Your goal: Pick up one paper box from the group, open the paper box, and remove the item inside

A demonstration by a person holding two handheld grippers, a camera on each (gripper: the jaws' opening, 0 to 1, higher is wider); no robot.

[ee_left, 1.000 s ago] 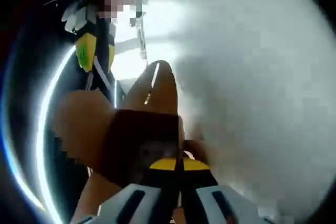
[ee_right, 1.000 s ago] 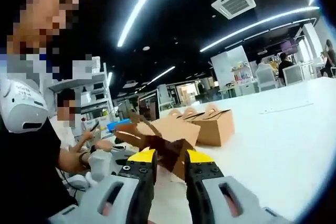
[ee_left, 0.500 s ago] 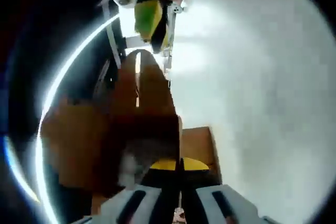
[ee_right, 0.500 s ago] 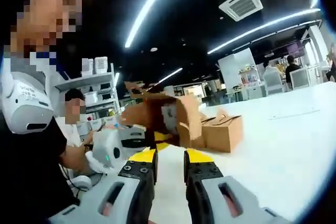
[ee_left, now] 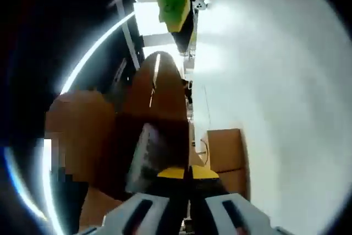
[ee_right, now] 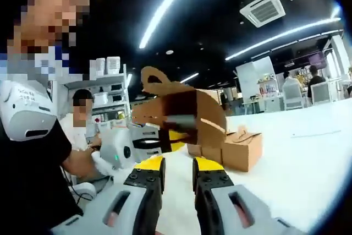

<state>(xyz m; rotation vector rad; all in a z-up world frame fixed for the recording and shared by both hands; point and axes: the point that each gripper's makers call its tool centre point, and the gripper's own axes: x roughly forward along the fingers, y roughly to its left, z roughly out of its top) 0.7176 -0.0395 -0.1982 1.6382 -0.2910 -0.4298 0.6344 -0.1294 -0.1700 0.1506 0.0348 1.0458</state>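
Left tongs (ee_left: 186, 171) clamped on lifted box (ee_right: 184, 115)

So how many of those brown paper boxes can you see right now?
2 for sure: one opened paper box held up by the left gripper, another box on the white table. More may be hidden behind.

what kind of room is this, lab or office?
Probably an open-plan lab or workshop: long white table holding paper boxes, storage shelves behind a seated person, ceiling strip lights and an air-conditioning cassette.
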